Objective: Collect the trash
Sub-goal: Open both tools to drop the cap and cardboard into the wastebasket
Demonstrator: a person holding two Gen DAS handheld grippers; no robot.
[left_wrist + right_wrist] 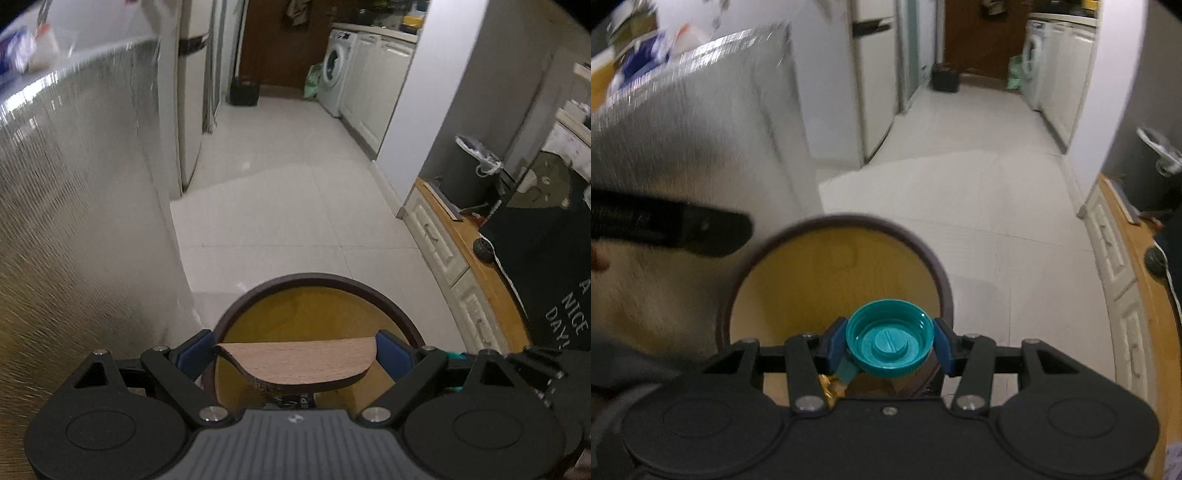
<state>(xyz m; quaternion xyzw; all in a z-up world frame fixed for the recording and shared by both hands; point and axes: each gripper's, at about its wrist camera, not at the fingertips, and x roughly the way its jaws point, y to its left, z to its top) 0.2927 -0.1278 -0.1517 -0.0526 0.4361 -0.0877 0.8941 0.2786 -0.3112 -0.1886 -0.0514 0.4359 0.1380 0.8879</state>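
Both wrist cams hang close above the round wooden bin (325,314) (827,266), angled forward and down, sharing the tiled floor (280,206) (979,206) and far washing machine (334,70) (1032,55).

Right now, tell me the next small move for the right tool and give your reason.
Probably open the right tool and let the teal bottle cap drop. Its fingers are shut on the cap, which hangs directly above the open mouth of the round bin with the yellow wooden interior, so releasing should land it inside. The left tool holds the wooden lid flap up.
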